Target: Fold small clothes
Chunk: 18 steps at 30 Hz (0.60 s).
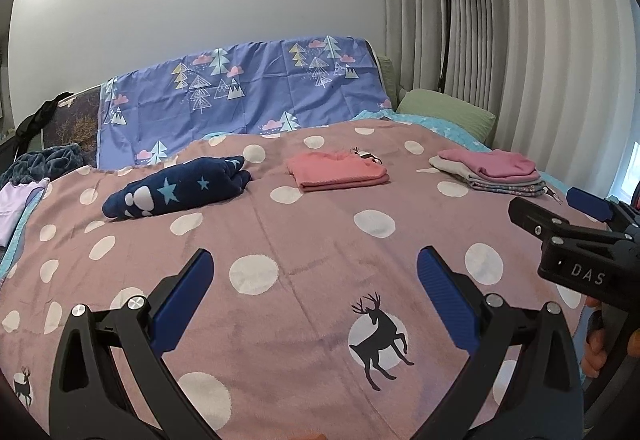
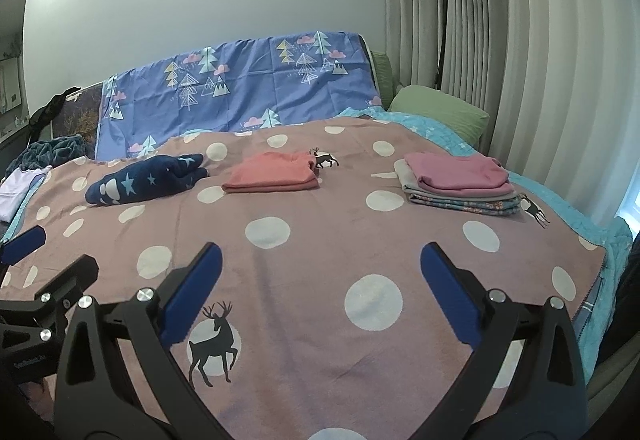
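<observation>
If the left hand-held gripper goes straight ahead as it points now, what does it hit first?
Probably the polka-dot blanket: the open left hand-held gripper points between the navy star garment and the folded pink garment; depth is unclear.

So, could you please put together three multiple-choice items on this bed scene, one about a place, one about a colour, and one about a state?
1. Where does the stack of folded clothes lie?
A. On the right side of the blanket
B. On the green pillow
C. Beside the navy star garment

2. What colour is the top piece of that stack?
A. Navy
B. Pink
C. Green

3. How is the left gripper?
A. Shut on the salmon folded garment
B. Shut on nothing
C. Open, holding nothing

Answers:
1. A: the stack rests on the spotted blanket at its right side, far from the navy star garment and short of the green pillow.
2. B: a pink piece lies on top, over grey and floral layers.
3. C: its fingers stand wide apart above bare blanket, and the salmon folded garment lies well ahead, untouched.
</observation>
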{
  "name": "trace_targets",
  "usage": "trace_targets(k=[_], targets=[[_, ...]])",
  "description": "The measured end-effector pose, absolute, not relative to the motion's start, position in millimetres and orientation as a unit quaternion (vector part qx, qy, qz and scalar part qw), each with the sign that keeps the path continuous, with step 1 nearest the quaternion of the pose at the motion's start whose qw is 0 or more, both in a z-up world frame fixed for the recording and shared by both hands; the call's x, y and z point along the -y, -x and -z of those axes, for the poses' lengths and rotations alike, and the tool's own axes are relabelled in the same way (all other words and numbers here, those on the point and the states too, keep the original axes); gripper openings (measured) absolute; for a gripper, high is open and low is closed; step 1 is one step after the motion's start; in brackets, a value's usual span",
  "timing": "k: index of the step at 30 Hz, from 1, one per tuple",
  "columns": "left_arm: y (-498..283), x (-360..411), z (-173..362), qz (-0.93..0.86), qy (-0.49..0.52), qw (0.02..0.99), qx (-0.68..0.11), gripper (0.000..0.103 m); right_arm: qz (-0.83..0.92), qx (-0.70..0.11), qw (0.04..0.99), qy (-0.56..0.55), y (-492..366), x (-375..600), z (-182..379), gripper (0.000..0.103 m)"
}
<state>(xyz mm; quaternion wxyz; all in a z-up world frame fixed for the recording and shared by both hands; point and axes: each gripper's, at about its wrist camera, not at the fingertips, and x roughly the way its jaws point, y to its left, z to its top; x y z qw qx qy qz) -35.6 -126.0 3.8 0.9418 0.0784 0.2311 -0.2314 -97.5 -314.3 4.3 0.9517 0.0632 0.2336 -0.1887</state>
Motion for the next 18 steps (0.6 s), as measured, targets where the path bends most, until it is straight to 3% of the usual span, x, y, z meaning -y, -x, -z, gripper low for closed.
trace_targets(k=[18], targets=[[28.7, 125.9, -4.3, 0.225, -0.078, 0.942, -0.236, 0.102, 0.191, -0.232, 0.952, -0.057, 94.4, 315.0, -3.6, 0.101]])
